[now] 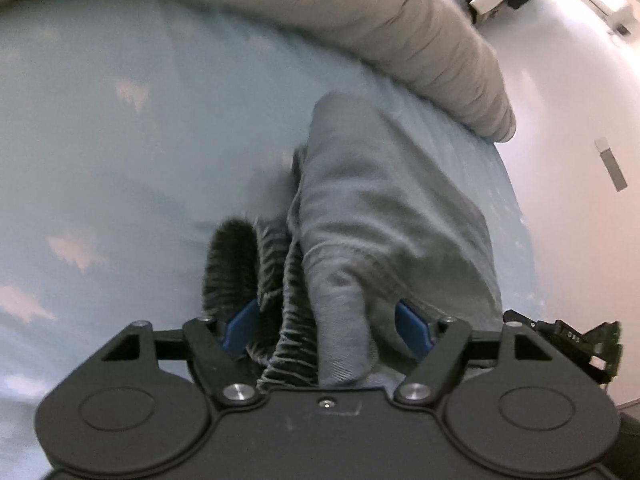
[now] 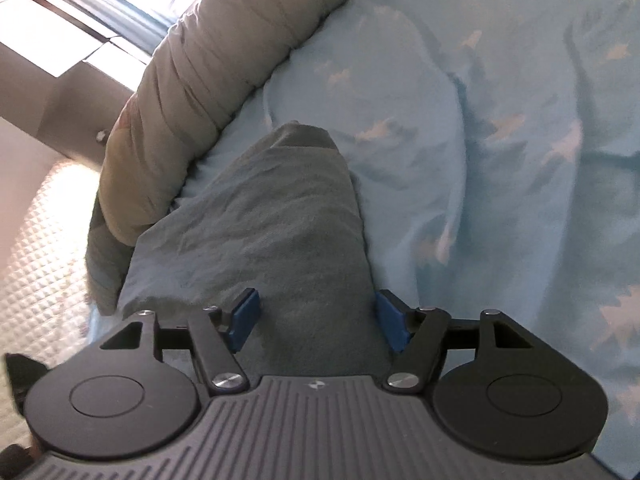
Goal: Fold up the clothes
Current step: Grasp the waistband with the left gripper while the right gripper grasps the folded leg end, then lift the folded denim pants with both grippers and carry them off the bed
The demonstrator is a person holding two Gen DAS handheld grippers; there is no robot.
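A grey-blue garment lies bunched on the light blue bed sheet, with its dark ribbed band at the near left. My left gripper is open over it; a fold of the cloth runs loosely between the wide-set blue pads. In the right wrist view the same garment stretches away from me as a flat, tapering panel. My right gripper is open too, and the cloth passes between its fingers without being pinched.
A rolled beige duvet lies along the far side of the bed, close to the garment. Beyond it are a white floor, a quilted white cover and cardboard boxes. The sheet is wrinkled.
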